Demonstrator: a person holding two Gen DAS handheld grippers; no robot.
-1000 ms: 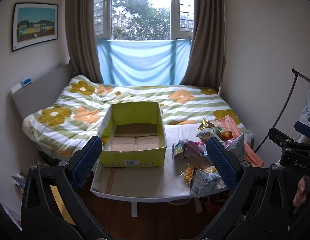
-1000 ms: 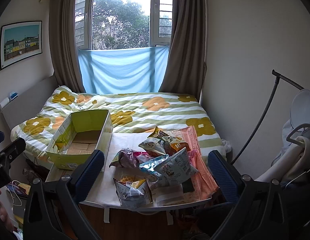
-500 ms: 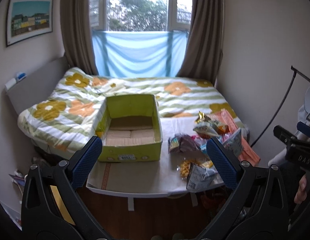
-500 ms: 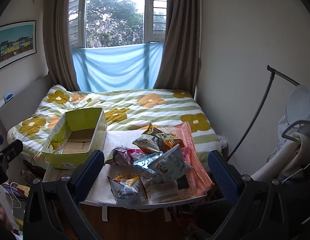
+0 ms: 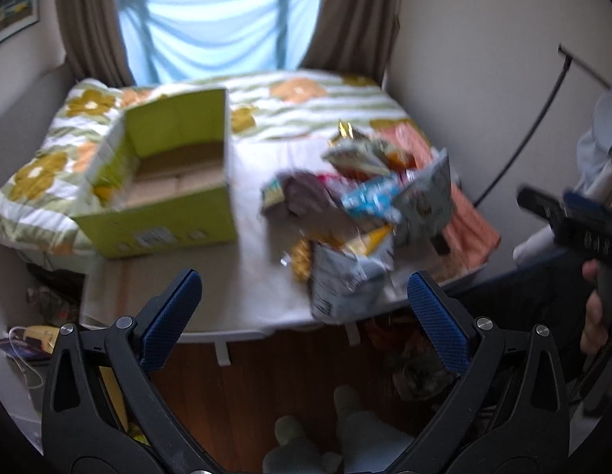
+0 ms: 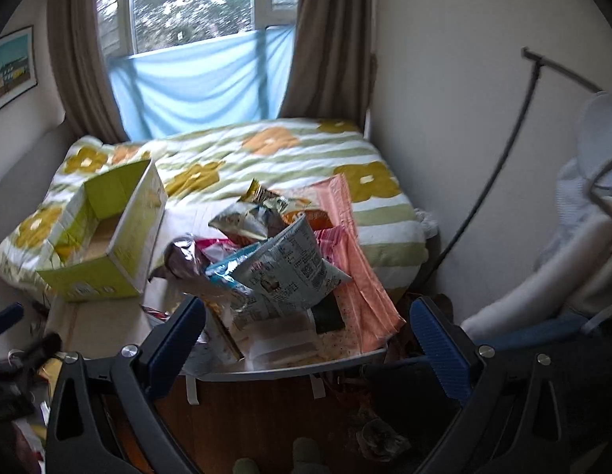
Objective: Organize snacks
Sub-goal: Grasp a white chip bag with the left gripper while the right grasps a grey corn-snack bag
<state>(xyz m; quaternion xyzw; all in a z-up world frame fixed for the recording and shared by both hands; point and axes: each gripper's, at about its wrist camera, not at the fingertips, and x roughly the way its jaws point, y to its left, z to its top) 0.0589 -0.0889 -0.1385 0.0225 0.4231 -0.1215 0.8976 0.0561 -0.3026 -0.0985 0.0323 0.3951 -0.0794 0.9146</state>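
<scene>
A pile of snack bags (image 5: 357, 213) lies on the right half of a small white table (image 5: 250, 296); it also shows in the right wrist view (image 6: 274, 260). An open, empty yellow-green cardboard box (image 5: 167, 181) stands on the table's left; it also shows in the right wrist view (image 6: 108, 237). My left gripper (image 5: 306, 312) is open and empty, in front of the table's near edge, below a grey-white bag (image 5: 341, 280). My right gripper (image 6: 306, 331) is open and empty, just before the pile's near side.
A bed with a flowered quilt (image 6: 290, 158) lies behind the table. A pink cloth (image 6: 357, 260) hangs over the table's right side. A black stand (image 6: 499, 181) leans at the right wall. Wooden floor (image 5: 274, 387) is below, with clutter at the left (image 5: 33, 335).
Both grippers have moved forward and tilted down toward the table. The snack pile and box look larger and nearer. Both views are motion-blurred now.
</scene>
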